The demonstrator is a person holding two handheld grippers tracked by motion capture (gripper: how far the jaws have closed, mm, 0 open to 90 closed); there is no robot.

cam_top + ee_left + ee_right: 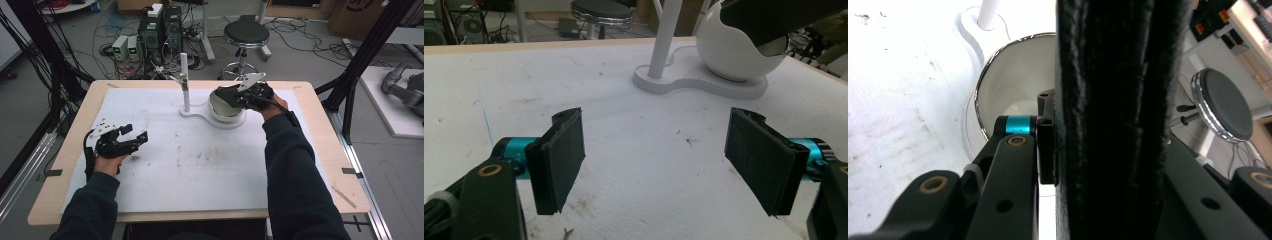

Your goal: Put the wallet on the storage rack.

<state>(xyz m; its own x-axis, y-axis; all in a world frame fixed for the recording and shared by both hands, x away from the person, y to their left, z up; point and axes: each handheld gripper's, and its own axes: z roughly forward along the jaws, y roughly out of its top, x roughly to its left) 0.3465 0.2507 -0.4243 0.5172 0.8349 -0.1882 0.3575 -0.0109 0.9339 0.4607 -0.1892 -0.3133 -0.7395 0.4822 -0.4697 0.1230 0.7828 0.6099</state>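
**Right gripper over the white bowl, left gripper at rest**

A wooden table (320, 165) is covered by a stained white sheet (200, 165). At the far middle of the sheet a white stand (192, 113) with an upright post (184, 82) is set, and a round white bowl (223, 107) with a metallic rim is seated on the stand's base, just beside the post. The bowl's opening is seen tilted in the right gripper view (1013, 75).

The right gripper (240, 97) is held directly over the bowl's opening, and a thick black pad-like thing (1118, 120) is clamped between its narrowly set jaws; what it is cannot be told.

The left gripper (132, 137) is held low over the near left part of the sheet, well apart from the bowl. Its jaws are spread wide, with bare sheet between the pads (561, 155).
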